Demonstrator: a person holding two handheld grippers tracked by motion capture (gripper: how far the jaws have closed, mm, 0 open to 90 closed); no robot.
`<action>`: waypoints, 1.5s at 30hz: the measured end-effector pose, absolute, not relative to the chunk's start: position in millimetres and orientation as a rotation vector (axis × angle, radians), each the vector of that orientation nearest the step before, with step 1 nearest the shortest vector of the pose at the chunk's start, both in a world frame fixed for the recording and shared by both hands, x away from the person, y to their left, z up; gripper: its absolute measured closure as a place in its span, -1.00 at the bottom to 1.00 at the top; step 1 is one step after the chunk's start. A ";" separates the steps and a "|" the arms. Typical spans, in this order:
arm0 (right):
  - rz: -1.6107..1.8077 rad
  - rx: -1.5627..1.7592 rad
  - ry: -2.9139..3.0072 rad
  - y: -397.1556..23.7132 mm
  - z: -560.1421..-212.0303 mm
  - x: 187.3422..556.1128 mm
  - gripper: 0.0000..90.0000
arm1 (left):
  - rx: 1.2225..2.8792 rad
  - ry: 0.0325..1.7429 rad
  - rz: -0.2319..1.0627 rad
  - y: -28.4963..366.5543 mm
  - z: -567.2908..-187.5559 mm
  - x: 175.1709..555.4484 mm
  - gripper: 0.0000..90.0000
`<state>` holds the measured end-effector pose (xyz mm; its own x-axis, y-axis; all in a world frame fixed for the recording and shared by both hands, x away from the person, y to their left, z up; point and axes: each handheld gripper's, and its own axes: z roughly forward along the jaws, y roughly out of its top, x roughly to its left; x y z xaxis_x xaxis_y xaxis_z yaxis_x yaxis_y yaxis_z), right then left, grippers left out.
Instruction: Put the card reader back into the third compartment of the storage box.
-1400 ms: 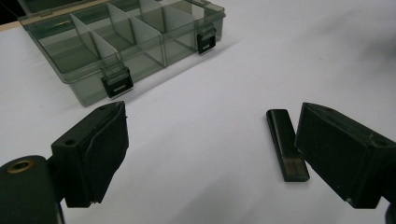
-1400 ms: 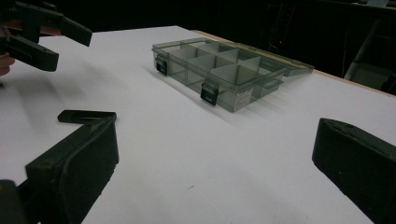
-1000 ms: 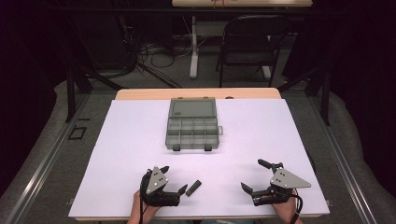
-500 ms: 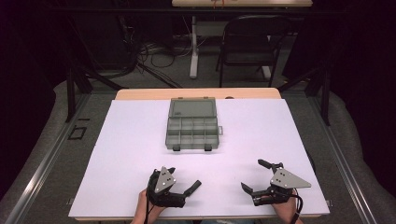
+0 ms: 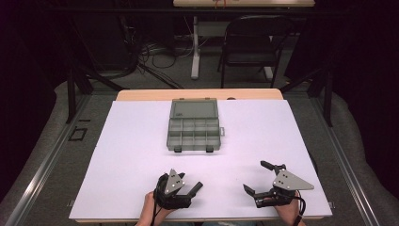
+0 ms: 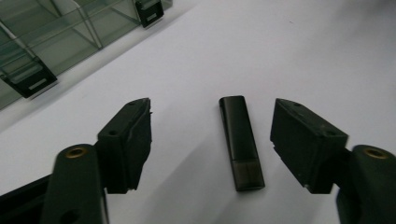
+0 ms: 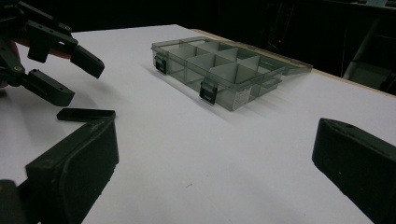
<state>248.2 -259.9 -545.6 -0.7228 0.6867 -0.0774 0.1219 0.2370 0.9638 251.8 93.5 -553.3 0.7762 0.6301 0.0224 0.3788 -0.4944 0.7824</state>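
A grey compartment box (image 5: 193, 131) is seen open at table centre; a folding chair (image 5: 250, 47) is placed at 12 o'clock beyond.

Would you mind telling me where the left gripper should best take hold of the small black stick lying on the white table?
Probably across its narrow width near the middle, coming down from above. The black stick lies flat and long on the table, so its long sides face the left gripper, whose jaws, just closing, already straddle it without touching.

Left gripper (image 6: 212, 140) jaws just been closing, pads not touching slim black rectangular plastic stick (image 6: 240, 140) lying flat between them on white table sheet (image 6: 303, 51); translucent grey compartment box (image 6: 56, 42) beyond, upper left
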 end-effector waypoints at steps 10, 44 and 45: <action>1.510 0.728 2.030 -259.1 -545.9 248.5 -1.00 | 2.217 0.761 0.335 85.7 -556.6 251.9 0.18; 1.504 0.724 2.034 -260.5 -545.0 246.8 -0.99 | 2.225 0.738 0.287 86.1 -561.8 253.6 0.63; 1.504 0.724 2.034 -260.5 -545.0 246.8 -0.99 | 2.225 0.738 0.287 86.1 -561.8 253.6 0.63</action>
<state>246.8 -260.5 -545.0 -0.7308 0.6776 -0.0831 0.1195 0.2468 0.9617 253.6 86.1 -561.8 0.8078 0.5890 -0.0239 0.4182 -0.5441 0.7273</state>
